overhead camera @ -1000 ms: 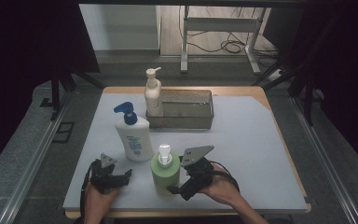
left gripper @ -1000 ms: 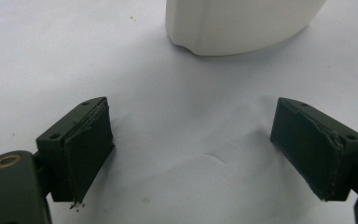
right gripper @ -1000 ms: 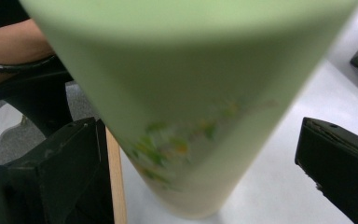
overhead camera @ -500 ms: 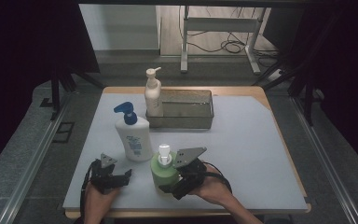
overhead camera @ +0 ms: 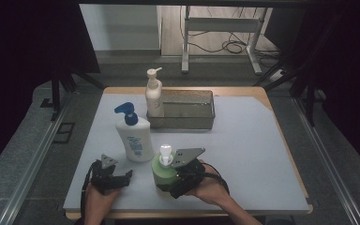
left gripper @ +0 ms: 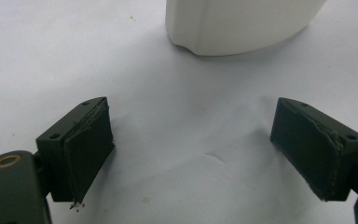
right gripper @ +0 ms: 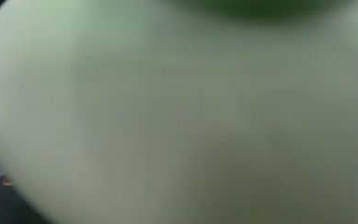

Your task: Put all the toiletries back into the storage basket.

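The right gripper (overhead camera: 174, 180) is pressing against the green bottle (overhead camera: 163, 171) at the table's (overhead camera: 243, 154) near edge, positioning for a side grasp; its closure cannot be determined. The left gripper (overhead camera: 122, 177) is idling beside it, 2 jaws spread, grasping nothing.

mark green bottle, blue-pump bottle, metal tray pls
green bottle (overhead camera: 160, 171), high view, on its green shoulder.
blue-pump bottle (overhead camera: 133, 137), high view, on its white body.
metal tray (overhead camera: 182, 122), high view, on its near wall.

You get no readable text anywhere: the blue print on the white pump bottle (overhead camera: 135, 137), just ahead of your left gripper (overhead camera: 117, 176), is too small.
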A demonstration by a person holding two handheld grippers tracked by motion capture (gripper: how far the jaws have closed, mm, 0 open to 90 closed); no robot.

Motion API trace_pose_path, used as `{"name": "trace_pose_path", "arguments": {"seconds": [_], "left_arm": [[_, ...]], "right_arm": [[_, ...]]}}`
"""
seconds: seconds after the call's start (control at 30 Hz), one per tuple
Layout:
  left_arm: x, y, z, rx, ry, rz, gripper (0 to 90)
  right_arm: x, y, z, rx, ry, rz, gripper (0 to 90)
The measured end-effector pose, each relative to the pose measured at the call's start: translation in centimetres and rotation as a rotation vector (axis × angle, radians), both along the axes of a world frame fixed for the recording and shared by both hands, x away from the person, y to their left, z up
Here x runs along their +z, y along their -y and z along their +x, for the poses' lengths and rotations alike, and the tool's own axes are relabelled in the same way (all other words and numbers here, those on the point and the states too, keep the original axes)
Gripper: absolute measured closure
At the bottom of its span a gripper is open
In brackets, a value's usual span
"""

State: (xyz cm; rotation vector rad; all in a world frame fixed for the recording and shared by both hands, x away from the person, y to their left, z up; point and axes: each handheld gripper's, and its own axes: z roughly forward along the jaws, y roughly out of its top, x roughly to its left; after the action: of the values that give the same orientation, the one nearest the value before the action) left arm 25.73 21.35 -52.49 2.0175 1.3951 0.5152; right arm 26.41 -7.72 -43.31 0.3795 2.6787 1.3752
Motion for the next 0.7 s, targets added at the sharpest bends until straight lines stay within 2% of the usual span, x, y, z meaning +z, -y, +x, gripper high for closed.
{"name": "trace_pose_path", "arguments": {"seconds": [0.27,0.5,0.7], "left_arm": [[0.0,0.0,0.0,0.0,0.001,-0.002,12.3],[0.0,0.0,0.0,0.0,0.0,-0.001,12.3],[0.0,0.0,0.0,-0.001,0.001,0.001,12.3]], "right_arm": [[0.3,0.1,0.1,-0.034,0.012,-0.027,11.6],[0.9,0.8,0.9,-0.065,0.012,-0.006,11.7],[1.5,1.3,1.5,-0.091,0.022,-0.008,11.8]]}}
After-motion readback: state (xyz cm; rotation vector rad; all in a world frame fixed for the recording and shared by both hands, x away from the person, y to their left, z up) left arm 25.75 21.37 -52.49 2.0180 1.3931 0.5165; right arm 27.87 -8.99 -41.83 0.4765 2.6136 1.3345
